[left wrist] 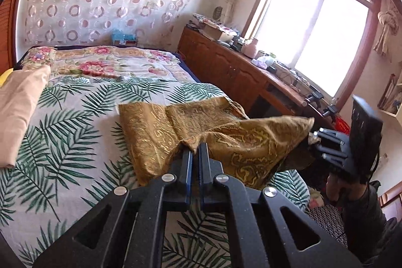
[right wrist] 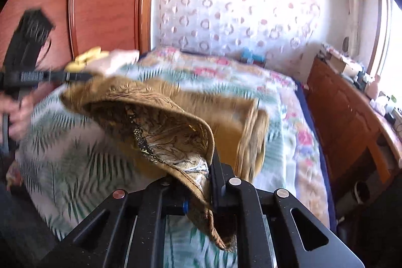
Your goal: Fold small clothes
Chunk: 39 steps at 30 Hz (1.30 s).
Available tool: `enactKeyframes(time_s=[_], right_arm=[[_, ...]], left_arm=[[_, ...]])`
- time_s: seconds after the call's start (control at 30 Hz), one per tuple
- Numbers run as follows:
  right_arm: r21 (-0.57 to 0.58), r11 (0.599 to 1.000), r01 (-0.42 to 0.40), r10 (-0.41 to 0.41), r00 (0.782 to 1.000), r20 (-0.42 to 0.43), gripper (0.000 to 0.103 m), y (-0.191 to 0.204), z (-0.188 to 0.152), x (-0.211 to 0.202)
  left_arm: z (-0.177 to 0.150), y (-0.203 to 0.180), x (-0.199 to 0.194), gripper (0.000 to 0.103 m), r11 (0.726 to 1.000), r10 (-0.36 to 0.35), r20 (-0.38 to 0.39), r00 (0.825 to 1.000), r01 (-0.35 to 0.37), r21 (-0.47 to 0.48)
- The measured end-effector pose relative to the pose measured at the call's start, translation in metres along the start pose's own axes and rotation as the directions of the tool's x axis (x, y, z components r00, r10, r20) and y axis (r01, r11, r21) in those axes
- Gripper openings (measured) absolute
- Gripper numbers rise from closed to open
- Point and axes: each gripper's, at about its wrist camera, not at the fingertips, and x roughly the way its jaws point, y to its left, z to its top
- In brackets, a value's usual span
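- Left gripper [left wrist: 196, 150]: pinching the near edge of the gold cloth [left wrist: 176, 127].
- Right gripper [right wrist: 201, 167]: pinching its other corner.
- Carry both corners level, away from the grippers, over the bed [left wrist: 75, 117].

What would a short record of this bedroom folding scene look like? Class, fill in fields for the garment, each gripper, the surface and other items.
garment: gold patterned cloth, near edge lifted, far part lying on the bed
left gripper: shut on the cloth's near edge
right gripper: shut on another edge of the cloth
surface: bed with palm-leaf sheet
other items: folded beige cloth on the bed, apart from the gold one
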Motion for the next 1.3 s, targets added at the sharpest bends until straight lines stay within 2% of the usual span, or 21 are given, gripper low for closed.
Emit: enactKeyframes(time_s=[0.13,0.37,0.43,0.5,0.67,0.73,0.77,0.8,0.83,0.93,1.03,1.07,1.17,1.3], right_arm=[[-0.044,0.999,0.024,-0.023,0.999,0.025,0.012,0.001,0.033,0.023],[-0.038,0.999,0.017,-0.018,0.999,-0.032,0.011,-0.005,0.058,0.09],[-0.043,0.999,0.02,-0.022,0.998,-0.053,0.011,-0.004,0.058,0.106],[-0.058,0.998,0.028,-0.032,0.997,-0.068,0.011,-0.005,0.066,0.118],[-0.078,0.995,0.059,-0.066,0.993,-0.096,0.011,-0.008,0.091,0.142],[-0.066,0.994,0.084,-0.092,0.989,-0.119,0.011,-0.01,0.095,0.149],[-0.056,0.994,0.093,-0.1,0.986,-0.134,0.011,-0.009,0.097,0.15],[-0.039,0.995,0.097,-0.101,0.984,-0.148,0.011,-0.01,0.1,0.155],[-0.019,0.995,0.098,-0.1,0.983,-0.156,0.012,-0.011,0.104,0.157],[0.005,0.994,0.109,-0.107,0.987,-0.122,0.027,-0.007,0.116,0.144],[0.045,0.991,0.122,-0.121,0.992,-0.04,0.058,-0.008,0.126,0.114],[0.052,0.99,0.129,-0.129,0.992,-0.017,0.062,-0.008,0.127,0.105],[0.065,0.988,0.139,-0.141,0.99,0.02,0.062,-0.007,0.122,0.078],[0.068,0.992,0.105,-0.104,0.994,-0.023,0.062,-0.001,0.098,0.058]], left_arm=[[0.008,0.011,0.004,0.003,1.0,-0.006,-0.003,1.0,0.006,-0.013],[0.014,0.024,0.006,0.01,0.999,0.008,-0.001,1.0,-0.008,-0.034],[0.013,0.027,0.002,0.021,0.999,0.023,0.013,1.0,-0.022,-0.034],[0.012,0.031,-0.002,0.041,0.998,0.05,0.023,0.998,-0.05,-0.025],[0.011,0.039,0.0,0.05,0.994,0.105,0.031,0.994,-0.105,-0.008],[0.01,0.04,0.002,0.063,0.996,0.085,0.021,0.996,-0.085,-0.017],[0.009,0.041,0.003,0.077,0.997,0.067,0.013,0.998,-0.067,-0.025],[0.009,0.041,0.004,0.082,0.998,0.06,0.01,0.998,-0.06,-0.029],[0.008,0.04,0.005,0.082,0.998,0.058,0.009,0.998,-0.058,-0.026],[0.006,0.035,0.006,0.082,0.997,0.073,0.007,0.997,-0.073,-0.006],[0.006,0.032,0.009,0.082,0.997,0.074,0.0,0.997,-0.074,0.003],[0.006,0.031,0.01,0.082,0.997,0.072,0.0,0.997,-0.072,0.004],[0.007,0.029,0.009,0.082,0.997,0.077,0.011,0.997,-0.077,0.007],[0.01,0.032,0.01,0.082,0.996,0.09,0.018,0.996,-0.09,0.002]])
